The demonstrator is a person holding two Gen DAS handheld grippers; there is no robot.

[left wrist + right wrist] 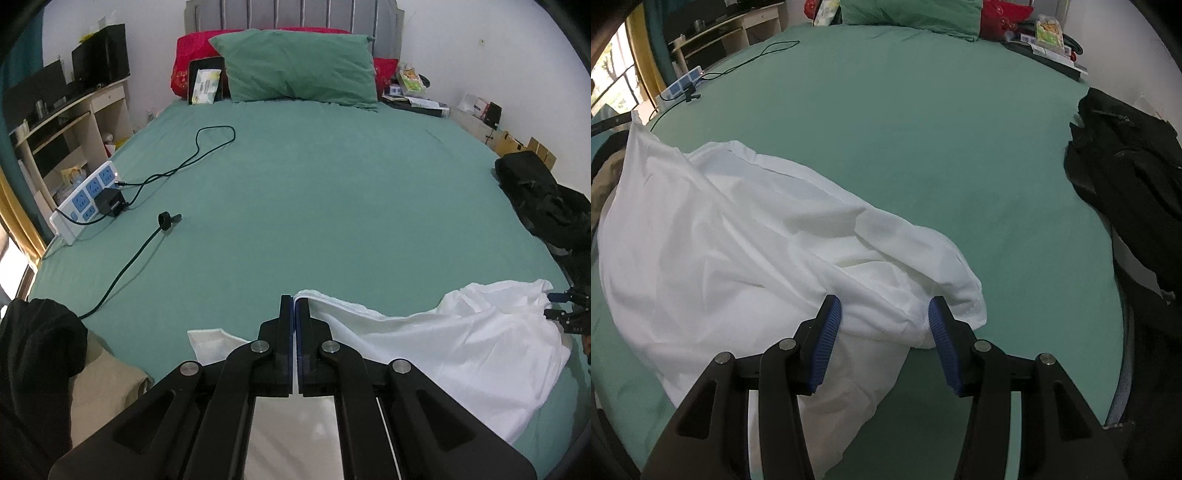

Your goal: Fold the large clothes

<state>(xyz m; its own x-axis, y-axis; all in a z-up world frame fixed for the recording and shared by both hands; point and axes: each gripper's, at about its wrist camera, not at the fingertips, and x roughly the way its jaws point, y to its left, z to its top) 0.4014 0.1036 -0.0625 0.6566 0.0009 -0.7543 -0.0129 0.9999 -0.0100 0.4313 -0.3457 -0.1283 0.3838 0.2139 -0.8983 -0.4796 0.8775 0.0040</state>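
A large white garment [454, 332] lies crumpled on the near part of the green bed sheet [314, 203]. My left gripper [294, 299] is shut on an edge of it; a thin strip of white cloth shows between the pressed pads, and the fabric drapes away to the right. In the right wrist view the same garment [738, 229] spreads from the upper left down to my right gripper [884, 304]. That gripper stands open over a bunched end of the cloth. Its blue pads [827, 339] sit on either side of the fabric without pressing it.
A power strip [86, 199] with a black charger and cables lies at the bed's left edge. A black bag [535, 192] sits at the right edge. Dark and beige clothes [107, 384] are piled at the near left. A green pillow [299, 66] rests at the headboard.
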